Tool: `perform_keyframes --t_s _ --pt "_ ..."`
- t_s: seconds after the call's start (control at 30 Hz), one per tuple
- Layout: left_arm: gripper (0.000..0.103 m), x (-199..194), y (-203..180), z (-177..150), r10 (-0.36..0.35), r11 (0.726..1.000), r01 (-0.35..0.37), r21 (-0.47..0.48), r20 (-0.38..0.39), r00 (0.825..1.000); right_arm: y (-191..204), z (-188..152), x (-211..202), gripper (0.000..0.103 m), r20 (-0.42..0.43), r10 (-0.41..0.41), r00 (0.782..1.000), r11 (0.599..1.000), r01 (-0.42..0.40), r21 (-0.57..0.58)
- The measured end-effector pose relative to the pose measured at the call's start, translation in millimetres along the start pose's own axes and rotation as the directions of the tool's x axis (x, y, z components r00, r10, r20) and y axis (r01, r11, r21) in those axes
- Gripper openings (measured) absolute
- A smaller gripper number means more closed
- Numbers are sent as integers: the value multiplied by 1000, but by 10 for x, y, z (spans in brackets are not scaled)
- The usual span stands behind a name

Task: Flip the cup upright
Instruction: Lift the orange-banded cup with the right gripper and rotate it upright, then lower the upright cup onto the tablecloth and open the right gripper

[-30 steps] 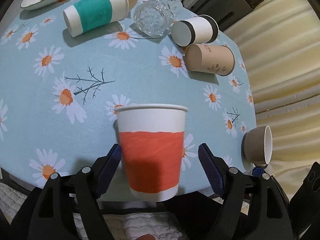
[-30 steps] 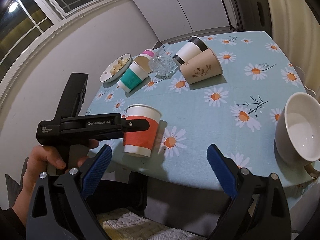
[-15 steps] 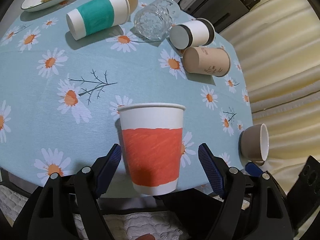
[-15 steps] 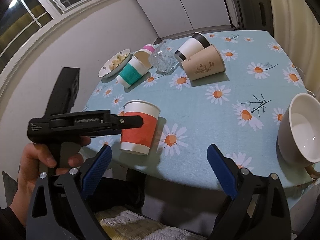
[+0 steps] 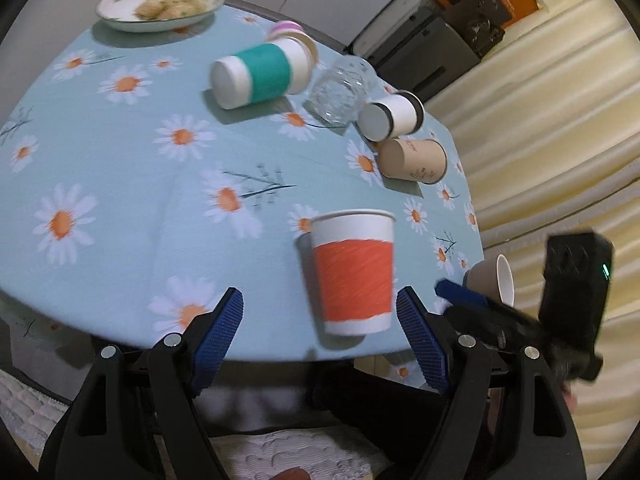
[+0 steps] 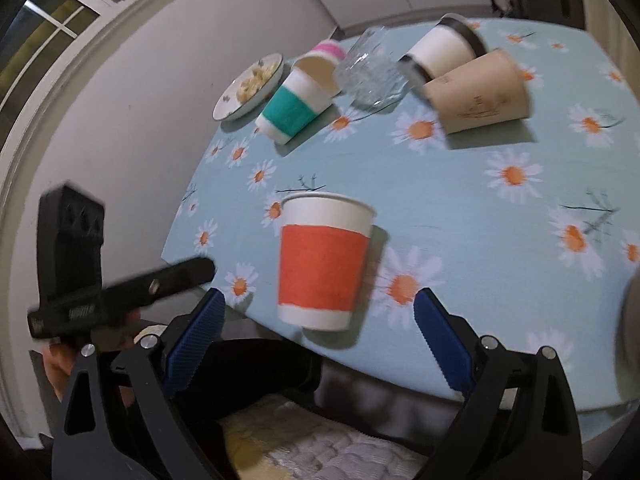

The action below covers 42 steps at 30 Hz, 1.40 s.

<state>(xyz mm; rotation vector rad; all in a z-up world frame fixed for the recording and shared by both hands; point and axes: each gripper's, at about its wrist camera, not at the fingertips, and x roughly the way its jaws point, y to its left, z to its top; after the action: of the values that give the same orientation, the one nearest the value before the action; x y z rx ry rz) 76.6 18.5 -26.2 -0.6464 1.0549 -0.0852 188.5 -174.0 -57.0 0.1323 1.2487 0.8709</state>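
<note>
A white paper cup with an orange band [image 5: 352,272] stands upright near the table's front edge; it also shows in the right wrist view [image 6: 322,264]. My left gripper [image 5: 320,320] is open and empty, with the cup just ahead, closer to its right finger. My right gripper [image 6: 320,316] is open and empty, the cup just ahead between its fingers. Several cups lie on their sides further back: a teal-banded cup [image 5: 260,74], a black-rimmed white cup [image 5: 392,118], a brown cup [image 5: 414,158] and a clear glass [image 5: 340,94].
A plate of food [image 5: 160,6] sits at the far left edge. A grey mug [image 5: 490,280] lies on its side at the right edge, beside the other gripper's body [image 5: 568,300]. The table [image 5: 120,168] has a daisy-print cloth. Curtains hang to the right.
My left gripper has drawn back and swung left, so the cup sits toward its right finger. My right gripper has moved left and closer, now facing the orange cup.
</note>
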Motion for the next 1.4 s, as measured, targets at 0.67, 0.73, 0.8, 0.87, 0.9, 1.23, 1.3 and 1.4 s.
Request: perform_keyframes --t_s 0.67,0.73,0.8,0.87,0.9,1.23,1.3,1.4 --pt "77 -137 464 -218 -55 998 56 -26 36 998 67 346 638 68 -245 -128 961 991 130 -7" --pt "77 -132 492 -226 -67 997 68 -32 32 997 80 354 642 66 -248 -134 959 991 136 -10" --pt "77 -129 507 -227 -68 997 69 -33 32 997 100 353 640 66 -252 -145 957 989 145 -19" --pt "77 -125 522 -224 -75 996 76 -38 29 997 121 356 625 66 -250 -148 957 989 147 -22" --pt "77 -126 526 -225 -77 996 78 -38 30 997 131 359 604 66 -244 -149 958 989 148 -22" --pt "77 -116 581 -254 -65 997 67 -30 47 997 444 155 33 66 212 -187 959 972 212 -103" --pt "77 -129 592 -247 -62 997 64 -31 59 996 486 53 -20 66 295 -189 937 966 232 -118" --pt "77 -141 608 -243 -64 997 67 -35 71 995 521 -116 -42 66 415 -197 888 955 269 -122"
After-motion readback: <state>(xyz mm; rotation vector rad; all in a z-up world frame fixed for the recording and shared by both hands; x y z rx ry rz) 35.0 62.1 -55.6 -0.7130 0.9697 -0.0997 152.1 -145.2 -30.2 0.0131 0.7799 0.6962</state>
